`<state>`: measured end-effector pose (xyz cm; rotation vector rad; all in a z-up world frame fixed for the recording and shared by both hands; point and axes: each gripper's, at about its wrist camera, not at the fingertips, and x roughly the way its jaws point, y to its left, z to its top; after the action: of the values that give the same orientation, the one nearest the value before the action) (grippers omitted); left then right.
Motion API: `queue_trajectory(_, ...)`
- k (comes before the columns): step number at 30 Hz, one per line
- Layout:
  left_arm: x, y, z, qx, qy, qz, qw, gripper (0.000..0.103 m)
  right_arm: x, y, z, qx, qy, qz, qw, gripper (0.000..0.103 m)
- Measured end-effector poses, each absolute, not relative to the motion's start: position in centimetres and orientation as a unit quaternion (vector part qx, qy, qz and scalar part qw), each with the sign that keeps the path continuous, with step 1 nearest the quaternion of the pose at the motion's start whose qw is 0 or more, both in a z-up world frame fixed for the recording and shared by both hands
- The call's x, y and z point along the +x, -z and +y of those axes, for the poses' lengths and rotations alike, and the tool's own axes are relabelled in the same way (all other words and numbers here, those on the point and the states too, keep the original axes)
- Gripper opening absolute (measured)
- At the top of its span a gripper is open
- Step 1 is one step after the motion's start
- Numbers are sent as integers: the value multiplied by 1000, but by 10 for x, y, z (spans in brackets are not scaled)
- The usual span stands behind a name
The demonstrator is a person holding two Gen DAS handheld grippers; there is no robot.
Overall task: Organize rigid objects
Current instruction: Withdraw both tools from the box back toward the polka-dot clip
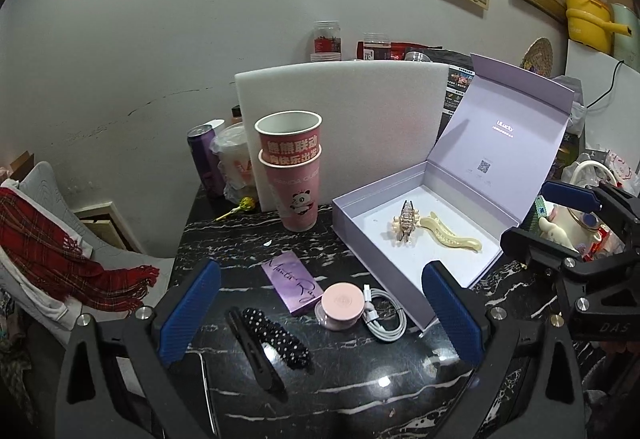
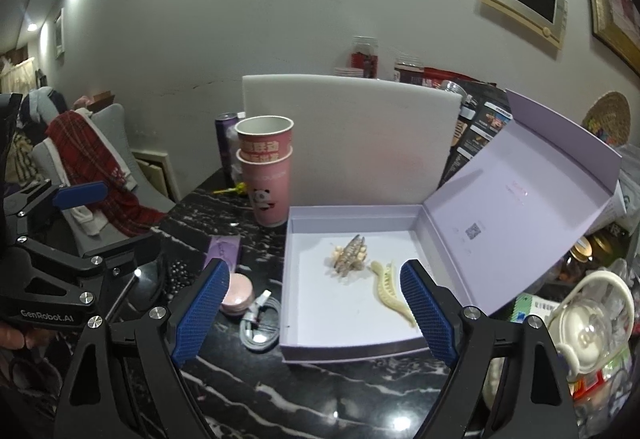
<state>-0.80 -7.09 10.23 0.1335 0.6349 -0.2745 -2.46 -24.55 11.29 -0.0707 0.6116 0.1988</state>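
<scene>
Left wrist view: left gripper spread wide, holding nothing, hovering over the bench. Between its fingers lie the black studded hair clip, purple palette, pink compact and white cable, all outside the lavender box. Two clips already lie inside. Judgement: mid-task; next pick probably the black clip, needing a descent and a close across its narrow width.

Right wrist view: right gripper spread, empty, above the box's near wall. Only here are the cream claw clip and beaded clip seen from the front; the black clip is mostly hidden.
</scene>
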Motion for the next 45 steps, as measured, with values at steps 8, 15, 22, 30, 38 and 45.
queue_trajectory(8, -36, -98, -44, 53, 97, 314, 943, 103, -45, -109, -230, -28, -124, 302, 945, 90)
queue_trajectory(15, -46, -88, -28, 49, 71, 332, 939, 103, -54, -101, -220, -21, -142, 308, 941, 90)
queue_trajectory(22, -54, -79, -20, 59, 67, 338, 937, 103, -60, -93, -212, -22, -155, 311, 938, 90)
queue_trajectory(30, -54, -64, -9, 52, 65, 359, 930, 103, -56, -82, -202, -20, -169, 324, 931, 90)
queue_trajectory(38, -43, -45, 1, 52, 74, 385, 918, 103, -46, -69, -186, -29, -183, 333, 925, 90)
queue_trajectory(45, -32, -36, 13, 42, 83, 392, 915, 103, -30, -57, -171, -29, -195, 342, 919, 90)
